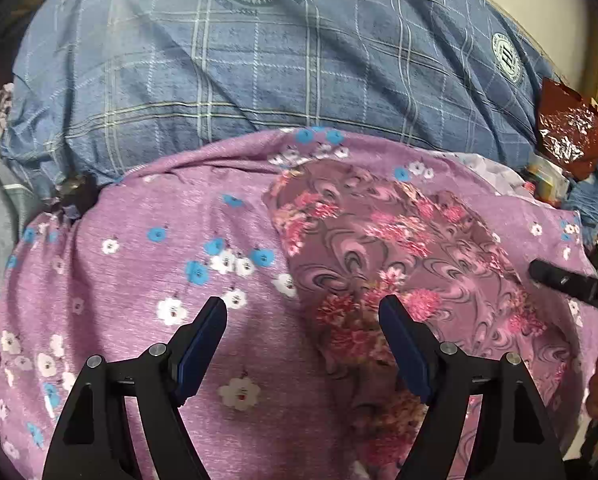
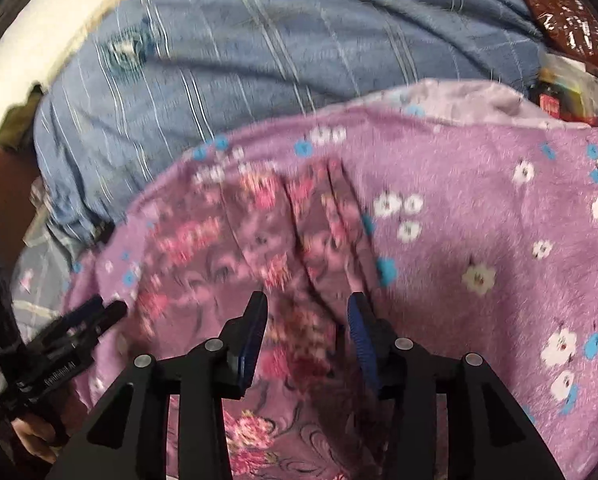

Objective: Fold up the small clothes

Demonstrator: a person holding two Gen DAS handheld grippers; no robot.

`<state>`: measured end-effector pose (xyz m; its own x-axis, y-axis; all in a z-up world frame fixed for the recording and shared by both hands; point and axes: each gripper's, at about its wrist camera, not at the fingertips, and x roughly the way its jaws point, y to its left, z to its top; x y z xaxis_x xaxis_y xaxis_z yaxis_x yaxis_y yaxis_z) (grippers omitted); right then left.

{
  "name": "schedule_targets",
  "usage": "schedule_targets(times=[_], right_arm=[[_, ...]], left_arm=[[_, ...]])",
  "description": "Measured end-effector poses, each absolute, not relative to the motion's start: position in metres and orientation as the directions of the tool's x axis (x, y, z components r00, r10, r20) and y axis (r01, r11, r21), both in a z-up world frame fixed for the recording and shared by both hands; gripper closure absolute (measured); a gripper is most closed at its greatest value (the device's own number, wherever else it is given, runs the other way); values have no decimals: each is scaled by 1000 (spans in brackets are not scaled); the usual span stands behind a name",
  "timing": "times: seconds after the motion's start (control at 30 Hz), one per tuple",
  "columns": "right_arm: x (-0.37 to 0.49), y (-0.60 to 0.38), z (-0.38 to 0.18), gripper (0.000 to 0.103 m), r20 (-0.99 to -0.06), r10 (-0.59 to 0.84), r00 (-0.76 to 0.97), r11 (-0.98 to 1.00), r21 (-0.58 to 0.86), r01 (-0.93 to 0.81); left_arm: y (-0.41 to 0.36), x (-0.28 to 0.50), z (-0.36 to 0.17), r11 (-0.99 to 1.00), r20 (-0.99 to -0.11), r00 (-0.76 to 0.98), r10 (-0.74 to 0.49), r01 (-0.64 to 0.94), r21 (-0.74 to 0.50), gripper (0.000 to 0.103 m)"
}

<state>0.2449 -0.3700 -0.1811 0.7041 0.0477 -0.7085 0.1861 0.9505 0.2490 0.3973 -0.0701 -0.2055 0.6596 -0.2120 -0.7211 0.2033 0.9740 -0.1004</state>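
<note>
A small mauve garment with pink flowers and swirls (image 1: 387,248) lies on a purple flowered blanket (image 1: 147,264). My left gripper (image 1: 303,308) is open above the garment's left edge, holding nothing. In the right wrist view the garment (image 2: 227,248) lies bunched with ridges, and my right gripper (image 2: 309,300) is open just over its near folds, empty. The left gripper also shows at the lower left of the right wrist view (image 2: 103,312). The right gripper's finger (image 1: 571,280) enters the left wrist view at the right edge. The right wrist view is blurred.
A blue plaid pillow (image 1: 259,64) lies behind the blanket. A shiny red-brown packet (image 1: 571,124) and small clutter (image 2: 567,92) sit at the far right. A grey sheet (image 1: 3,208) lies to the left.
</note>
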Motion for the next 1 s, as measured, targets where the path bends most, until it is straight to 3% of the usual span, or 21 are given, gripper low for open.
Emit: schedule_targets(times=[0.17, 0.23, 0.43, 0.67, 1.0], right_arm=[[250, -380, -182, 57, -705, 37, 708, 943, 259, 209], [253, -389, -186, 48, -710, 54, 702, 931, 289, 221], [257, -414, -196, 38, -695, 139, 706, 895, 393, 211], [269, -436, -212, 34, -663, 276, 696, 825, 535, 183], [285, -418, -230, 33, -703, 367, 609, 830, 543, 127]], left_arm=[[-53, 408, -210, 978, -753, 625, -208, 152, -144, 25], [-43, 418, -213, 964, -760, 593, -266, 153, -218, 25], [-30, 441, -226, 905, -782, 456, -426, 192, -381, 25], [-45, 450, -229, 868, -758, 423, -497, 267, -420, 25], [-81, 464, -245, 851, -763, 383, -521, 295, -434, 25]])
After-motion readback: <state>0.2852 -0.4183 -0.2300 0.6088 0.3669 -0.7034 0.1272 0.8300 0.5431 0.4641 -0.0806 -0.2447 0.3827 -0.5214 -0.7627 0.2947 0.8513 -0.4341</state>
